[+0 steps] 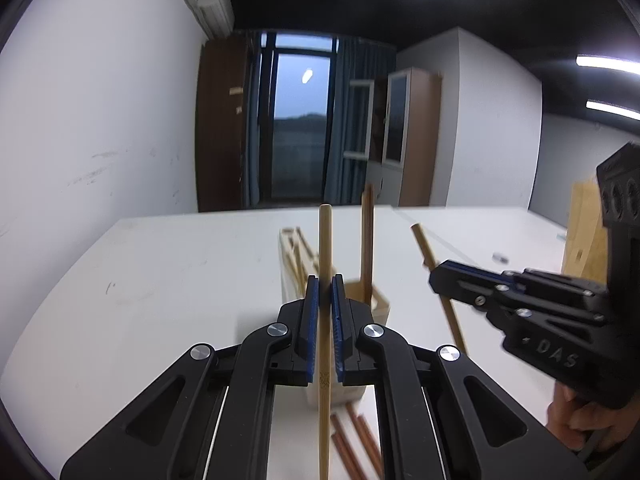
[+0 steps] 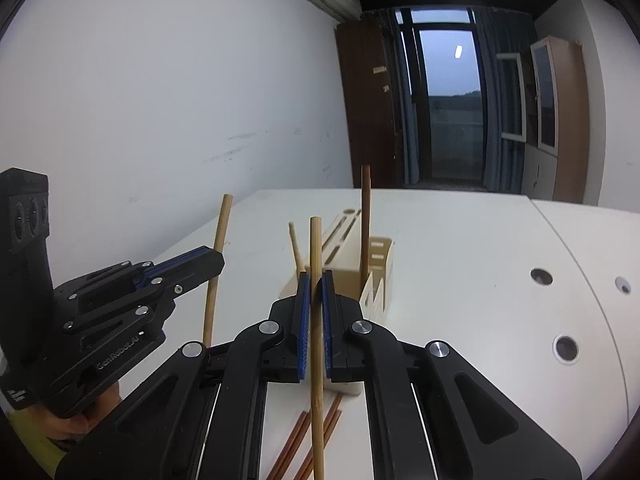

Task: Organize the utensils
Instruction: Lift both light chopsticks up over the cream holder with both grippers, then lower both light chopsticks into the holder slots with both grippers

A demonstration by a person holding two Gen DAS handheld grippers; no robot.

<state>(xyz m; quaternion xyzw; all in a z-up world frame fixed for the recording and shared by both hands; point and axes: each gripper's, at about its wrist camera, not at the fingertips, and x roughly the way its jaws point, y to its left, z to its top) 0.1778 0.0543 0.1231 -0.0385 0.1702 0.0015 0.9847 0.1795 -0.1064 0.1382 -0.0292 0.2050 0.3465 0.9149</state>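
My left gripper (image 1: 325, 280) is shut on a light bamboo chopstick (image 1: 325, 240) held upright, just in front of the cream utensil holder (image 1: 380, 304). My right gripper (image 2: 315, 276) is shut on another light bamboo chopstick (image 2: 316, 248), also upright, close to the holder (image 2: 352, 248). A dark brown chopstick (image 2: 365, 216) stands upright in the holder's end compartment; it shows in the left wrist view too (image 1: 367, 236). A pale chopstick (image 2: 296, 248) leans at the holder's left. Several reddish-brown chopsticks (image 2: 316, 440) lie on the white table (image 2: 460, 260) under my grippers.
The right gripper appears in the left wrist view (image 1: 440, 276) at the right, the left gripper in the right wrist view (image 2: 208, 264) at the left. A wooden block (image 1: 584, 236) stands at the far right. Round holes (image 2: 542, 277) mark the table's right part.
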